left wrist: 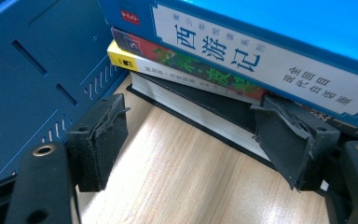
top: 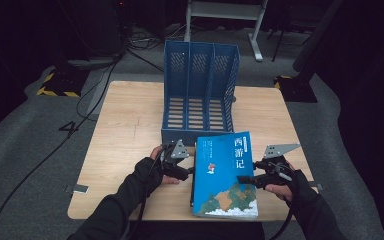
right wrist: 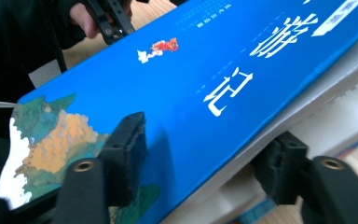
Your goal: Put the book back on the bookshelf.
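A blue book (top: 225,175) with white Chinese characters tops a small stack near the table's front edge. Its right edge sits between the jaws of my right gripper (top: 242,179). In the right gripper view one pad lies on the cover (right wrist: 214,93) and the other is under the page block, with the book tilted up off the books below (right wrist: 335,112). My left gripper (top: 187,172) is at the stack's left side, open. In the left gripper view its right pad (left wrist: 289,140) rests against the lowest book, under the blue book's spine (left wrist: 261,51), with bare table between the pads.
A blue three-slot file rack (top: 200,95) lies on the wooden table (top: 130,130) just behind the stack, and its wall (left wrist: 28,84) is close to the left gripper's left pad. Cables and a desk frame are on the floor beyond.
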